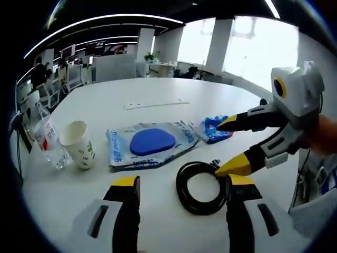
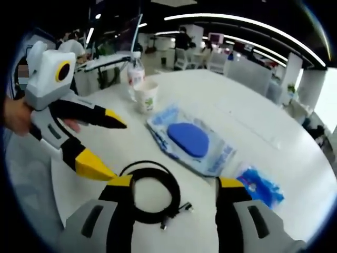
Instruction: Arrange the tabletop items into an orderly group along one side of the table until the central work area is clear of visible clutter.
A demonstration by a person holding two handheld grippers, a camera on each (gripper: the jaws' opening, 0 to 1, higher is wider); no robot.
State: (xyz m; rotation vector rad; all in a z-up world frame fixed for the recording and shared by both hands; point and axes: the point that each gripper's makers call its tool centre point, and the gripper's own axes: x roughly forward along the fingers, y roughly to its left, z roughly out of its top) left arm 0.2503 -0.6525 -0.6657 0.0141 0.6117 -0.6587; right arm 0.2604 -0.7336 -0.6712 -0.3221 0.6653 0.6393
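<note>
Left gripper view: coiled black cable point(image 1: 201, 187) on white table point(image 1: 158, 95), at 5 o'clock, glossy round loop, lying just ahead of and between left gripper point(image 1: 184, 192) jaws. Jaws spread wide, yellow-tipped, grey bodies, nothing held. Flat clear packet with blue oval pad point(image 1: 151, 142) near centre, crinkly plastic, printed text. Small blue wrapper point(image 1: 213, 128) at 3 o'clock, crumpled. White paper cup point(image 1: 79, 145) and clear plastic bottle point(image 1: 46, 137) at 9 o'clock, upright, touching or nearly so. Right gripper point(image 1: 224, 147) entering from 3 o'clock, jaws parted wide, lower tip just beside cable's rim, upper tip over blue wrapper; contact unclear.

Right gripper view: cable point(image 2: 152, 196) at 6 o'clock between right gripper point(image 2: 174, 192) jaws, connector ends trailing toward 5 o'clock. Jaws wide, empty. Pad packet point(image 2: 190, 141) at centre, wrapper point(image 2: 260, 185) at 4 o'clock, cup point(image 2: 146, 97) and bottle point(image 2: 135, 74) at 11 o'clock. Left gripper point(image 2: 108, 147) coming in from 9 o'clock, hand-held, jaws wide apart, lower tip just beside cable.
</note>
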